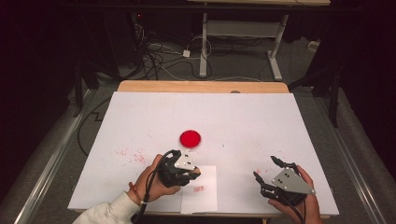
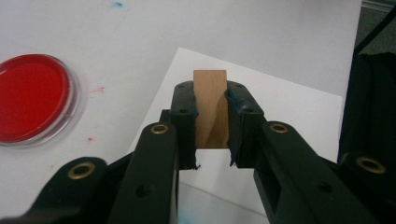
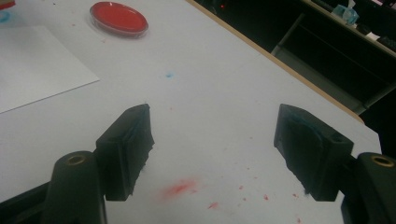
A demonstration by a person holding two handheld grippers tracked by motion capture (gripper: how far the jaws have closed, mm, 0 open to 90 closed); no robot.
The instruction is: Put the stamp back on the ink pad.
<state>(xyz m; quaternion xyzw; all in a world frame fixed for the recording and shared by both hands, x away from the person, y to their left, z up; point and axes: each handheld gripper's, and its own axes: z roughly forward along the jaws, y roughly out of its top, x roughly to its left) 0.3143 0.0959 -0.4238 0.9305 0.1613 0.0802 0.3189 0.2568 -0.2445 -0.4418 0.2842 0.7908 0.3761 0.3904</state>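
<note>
Gripper count is two, both of black hard plastic with brass-coloured rivets at the joints, each topped by a grey three-cornered plate in the high view. Left gripper (image 2: 212, 116) is clamped on one wooden block (image 2: 211, 107), a smooth, pale brown, flat-sided rectangular piece standing upright between the pads, its top end rising just above them. In the high view this left gripper (image 1: 192, 172) sits at the near edge of the table (image 1: 140, 112), over the left part of one white paper sheet (image 1: 205, 193), so the block is held there, above the sheet and near of the dish. The sheet is thin, matte and rectangular, and carries one small red printed mark (image 1: 199, 189) near its middle. Right gripper (image 3: 215, 154) stands with its jaws wide apart and nothing between them; its pads are ribbed and show a faint blue tint. In the high view the right gripper (image 1: 266, 173) rests at the near right of the table, well apart from the left one. One round dish (image 1: 191, 138) lies near the middle of the table, far of the left gripper: a shallow clear-rimmed plastic disc with a glossy, even red filling. Table surface is a white matte board with a light wooden strip along its far edge. Scattered red specks (image 1: 128, 154) mark the board to the left of the sheet, with further red smears (image 3: 180, 188) and one small blue spot (image 3: 169, 74) in the right gripper view.
</note>
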